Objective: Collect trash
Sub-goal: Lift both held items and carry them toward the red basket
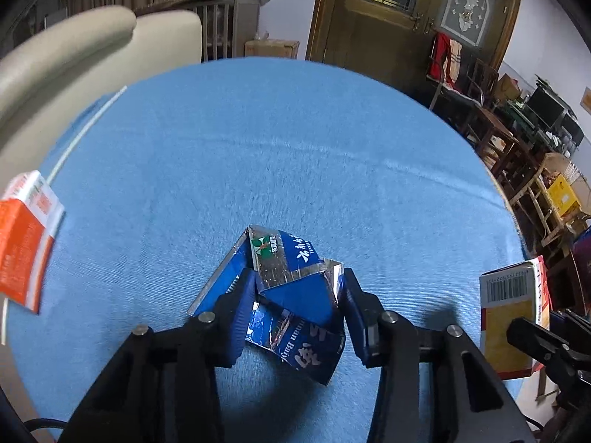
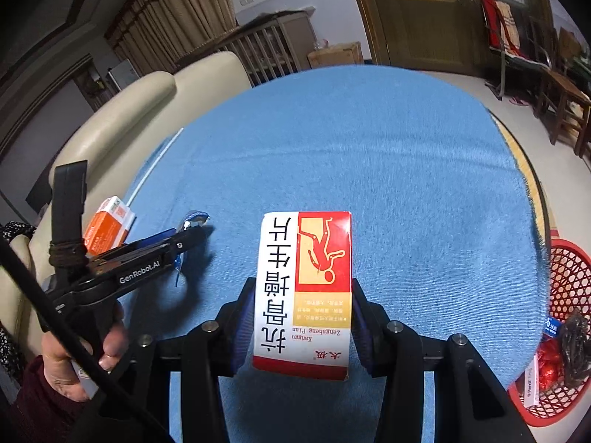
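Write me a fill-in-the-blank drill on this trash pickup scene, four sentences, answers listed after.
1. The left tongs straddle a crumpled ____ carton.
2. The right tongs grip a red and white medicine box printed with a ____ human figure.
3. The round table wears a ____ cloth.
4. Beside the table stands a red mesh ____ already holding some trash.

Missing words: blue; red; blue; basket

Between the black matt plastic fingers (image 1: 243, 306) sits a crumpled blue carton (image 1: 295, 295), glossy with silvery foil edges. A smooth red-and-white cardboard box (image 2: 304, 291) shows print. Beneath, the blue cloth-covered worktop (image 1: 295, 147) looks finely ribbed, matt.
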`<state>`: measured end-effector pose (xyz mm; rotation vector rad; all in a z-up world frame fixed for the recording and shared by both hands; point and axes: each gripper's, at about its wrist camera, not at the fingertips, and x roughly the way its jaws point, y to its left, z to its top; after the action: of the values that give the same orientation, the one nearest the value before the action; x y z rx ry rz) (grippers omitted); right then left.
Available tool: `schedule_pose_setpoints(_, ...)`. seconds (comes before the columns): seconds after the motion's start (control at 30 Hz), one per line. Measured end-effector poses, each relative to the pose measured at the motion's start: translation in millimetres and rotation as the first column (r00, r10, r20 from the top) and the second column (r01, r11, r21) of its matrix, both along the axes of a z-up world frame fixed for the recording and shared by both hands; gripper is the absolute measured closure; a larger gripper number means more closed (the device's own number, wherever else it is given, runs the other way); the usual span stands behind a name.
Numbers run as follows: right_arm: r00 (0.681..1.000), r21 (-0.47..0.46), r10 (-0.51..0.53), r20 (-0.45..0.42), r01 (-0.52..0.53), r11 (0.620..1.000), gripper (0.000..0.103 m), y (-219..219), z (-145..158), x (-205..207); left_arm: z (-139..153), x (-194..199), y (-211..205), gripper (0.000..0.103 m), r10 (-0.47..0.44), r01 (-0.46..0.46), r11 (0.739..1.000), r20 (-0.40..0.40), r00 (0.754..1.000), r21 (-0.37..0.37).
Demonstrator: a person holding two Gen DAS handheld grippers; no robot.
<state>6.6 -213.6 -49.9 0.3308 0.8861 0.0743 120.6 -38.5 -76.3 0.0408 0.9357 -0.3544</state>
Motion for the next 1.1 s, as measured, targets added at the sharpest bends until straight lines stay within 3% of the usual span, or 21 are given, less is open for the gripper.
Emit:
schedule_pose_setpoints(0.3,0.997,0.019,-0.024,0.075,0.023,1.000,0.054,-11,24,-33,51,-64,-12,0.055,0.007,-0.020,0.997,0.169,0.986,0.078)
schedule_pose_setpoints(0.6,0.985,0.029,-0.052,0.162,0.048,0.998,0.054,-17,57,-74,99,-123,-26,0.055,-0.040,0.002,0.993,0.318,0.947,0.119)
schedule_pose_setpoints(1.1,0.966,0.034,-0.086,0.244,0.080,0.996,0.054,-29,82,-128,131,-167,-46,0.055,-0.096,0.034,0.987,0.409,0.908,0.156)
